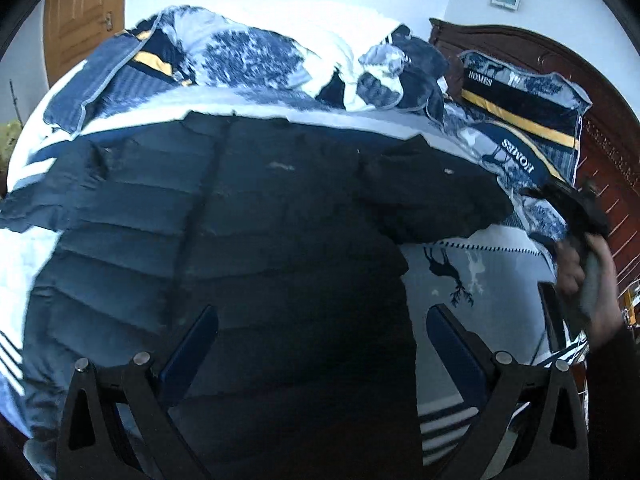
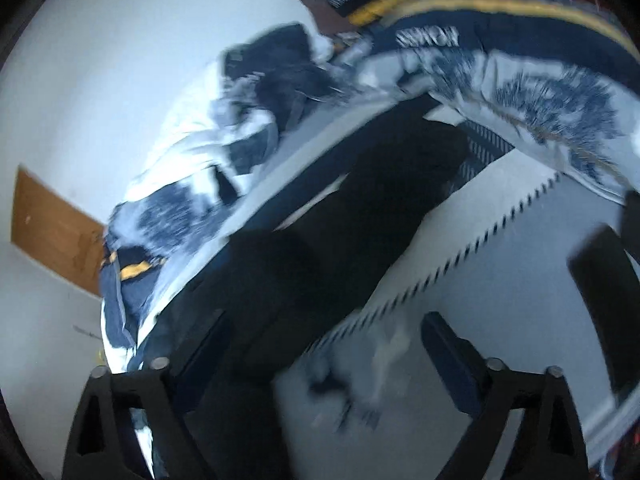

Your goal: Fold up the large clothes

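Since the jacket [image 1: 248, 240] lies flat on the bed [image 1: 480, 280] for folding, I hold both tools, left [image 1: 320, 344] and right [image 2: 324, 356], spread apart and empty above it.

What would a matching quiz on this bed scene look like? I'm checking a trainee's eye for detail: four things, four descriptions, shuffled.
Things:
1. puffer jacket
2. pillow
3. door
4. left tongs

Descriptions:
A. light brown wood, shut
B. open, nothing between the pads
C. dark, quilted, spread flat on the bed
D. navy with a yellow stripe, against the headboard

Pairs: 1-C, 2-D, 3-A, 4-B
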Demonstrator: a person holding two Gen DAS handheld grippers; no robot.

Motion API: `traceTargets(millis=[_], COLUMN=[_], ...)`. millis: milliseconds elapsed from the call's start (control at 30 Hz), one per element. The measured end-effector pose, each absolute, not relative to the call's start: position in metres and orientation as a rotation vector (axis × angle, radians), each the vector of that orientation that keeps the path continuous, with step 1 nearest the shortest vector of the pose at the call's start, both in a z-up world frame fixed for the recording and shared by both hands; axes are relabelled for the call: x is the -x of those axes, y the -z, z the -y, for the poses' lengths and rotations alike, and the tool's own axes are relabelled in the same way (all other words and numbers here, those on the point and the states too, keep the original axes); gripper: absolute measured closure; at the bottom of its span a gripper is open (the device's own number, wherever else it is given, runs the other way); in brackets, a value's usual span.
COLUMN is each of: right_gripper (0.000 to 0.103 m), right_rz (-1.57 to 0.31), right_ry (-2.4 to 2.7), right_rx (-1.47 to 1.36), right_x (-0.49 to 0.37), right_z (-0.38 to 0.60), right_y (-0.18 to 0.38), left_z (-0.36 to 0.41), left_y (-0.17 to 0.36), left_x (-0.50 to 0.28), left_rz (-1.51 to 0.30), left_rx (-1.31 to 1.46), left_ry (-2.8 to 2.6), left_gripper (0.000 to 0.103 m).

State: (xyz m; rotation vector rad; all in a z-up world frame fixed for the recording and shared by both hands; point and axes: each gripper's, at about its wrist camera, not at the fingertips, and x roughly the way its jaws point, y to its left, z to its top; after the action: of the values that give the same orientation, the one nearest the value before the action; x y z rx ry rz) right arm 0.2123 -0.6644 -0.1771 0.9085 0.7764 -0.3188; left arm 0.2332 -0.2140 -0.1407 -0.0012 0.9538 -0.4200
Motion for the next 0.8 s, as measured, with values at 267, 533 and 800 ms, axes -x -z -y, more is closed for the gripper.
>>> traceTargets(millis=[267, 533, 800], right_gripper=[0.034, 0.099, 0.099], right_rz=[-0.788, -0.726, -0.484], right_ry=[0.489, 0.486, 0.074], right_rx=[-1.039, -0.804, -0.452], right_x=[-0.294, -0.322, -0.275], right_z=[0.774, 0.727, 0.515], right_y=[0.271, 0.219, 0.031], left_z=[0.206, 0.175, 0.114], left_y=[0.192, 0.176, 0.139], left_x=[-0.253, -0.246, -0.221], left_rz=[-1.040, -1.017, -0.958], left_rx=[-0.001, 0.038, 0.121], left_ry=[0.383, 0.341, 0.278], left_gripper=[0.000, 0.000, 0.000])
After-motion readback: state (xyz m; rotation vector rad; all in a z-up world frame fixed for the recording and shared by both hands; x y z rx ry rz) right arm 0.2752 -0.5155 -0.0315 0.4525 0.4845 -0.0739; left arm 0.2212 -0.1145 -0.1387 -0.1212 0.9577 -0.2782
